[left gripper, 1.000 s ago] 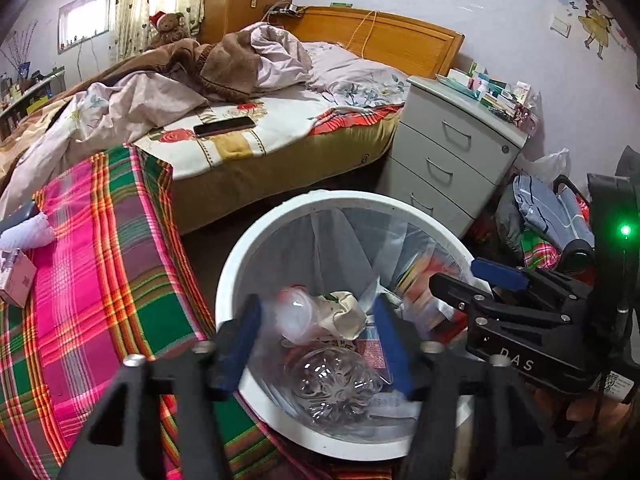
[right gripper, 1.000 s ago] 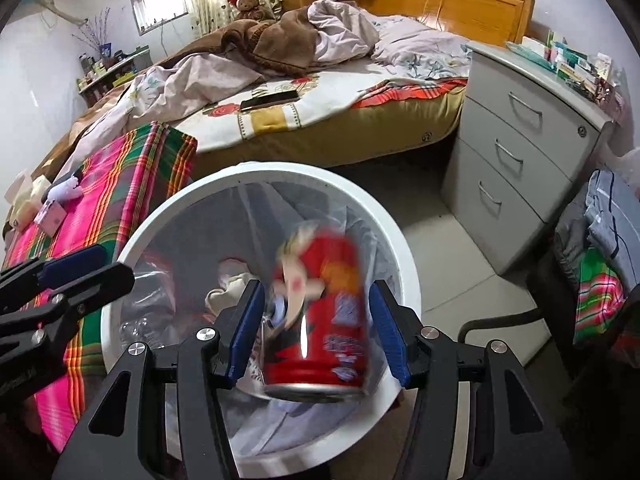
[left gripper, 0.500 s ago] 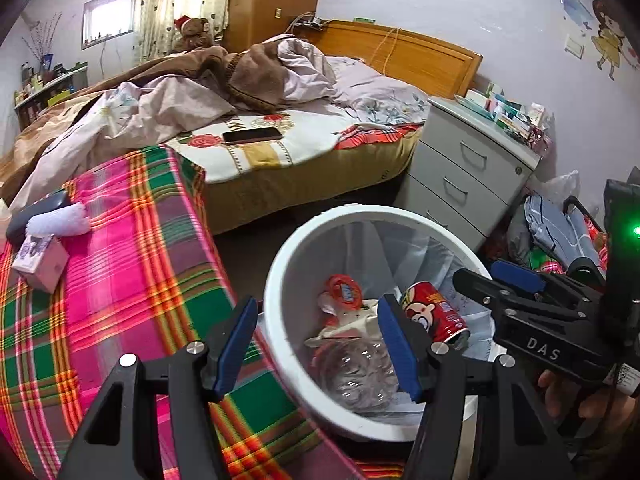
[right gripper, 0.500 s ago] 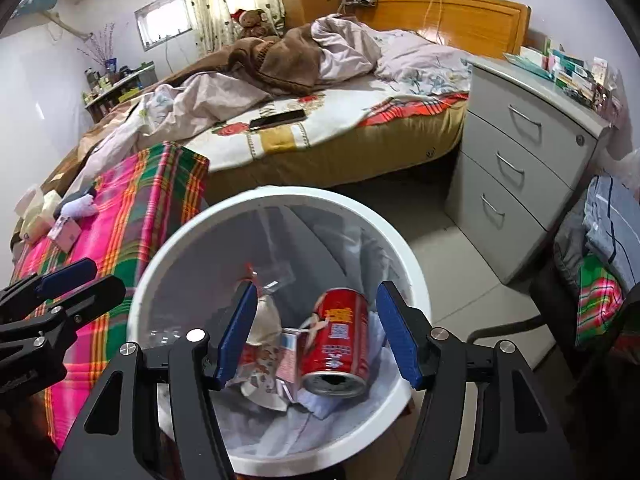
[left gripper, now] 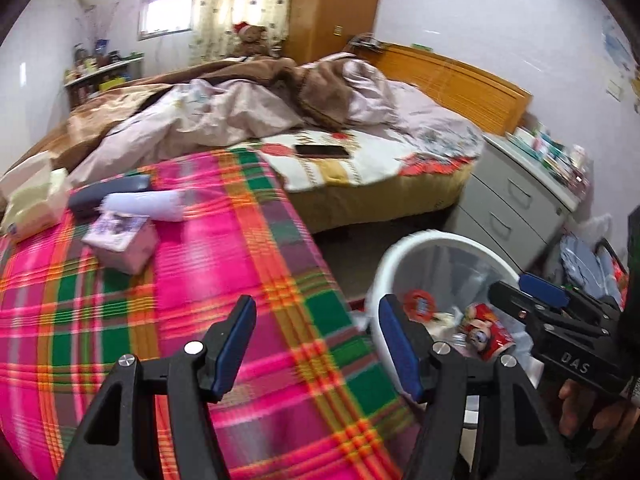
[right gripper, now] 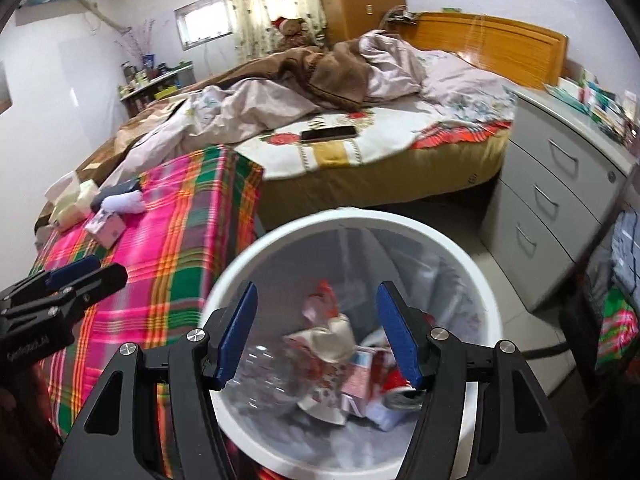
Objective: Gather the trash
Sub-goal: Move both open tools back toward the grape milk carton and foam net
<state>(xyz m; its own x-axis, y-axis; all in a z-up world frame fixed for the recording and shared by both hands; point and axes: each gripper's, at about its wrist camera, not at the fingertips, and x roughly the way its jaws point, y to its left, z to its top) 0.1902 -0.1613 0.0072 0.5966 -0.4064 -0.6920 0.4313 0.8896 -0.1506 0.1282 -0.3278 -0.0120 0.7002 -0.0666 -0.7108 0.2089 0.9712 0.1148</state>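
Observation:
A white trash bin with a clear liner stands on the floor beside the plaid-covered table. Inside lie a red can, a clear plastic bottle, crumpled paper and cartons. My right gripper is open and empty right above the bin. My left gripper is open and empty over the table's right edge, with the bin to its right. On the table's far left lie a pink tissue pack, a white roll and a dark case.
A bed with rumpled bedding and a phone stands behind. A grey drawer cabinet is at the right, with clothes and bags on the floor beside it. A tissue box sits at the table's far left.
The red can dropped from my right gripper into the bin. My left gripper has swung left from over the bin to over the plaid table. My right gripper stayed above the bin.

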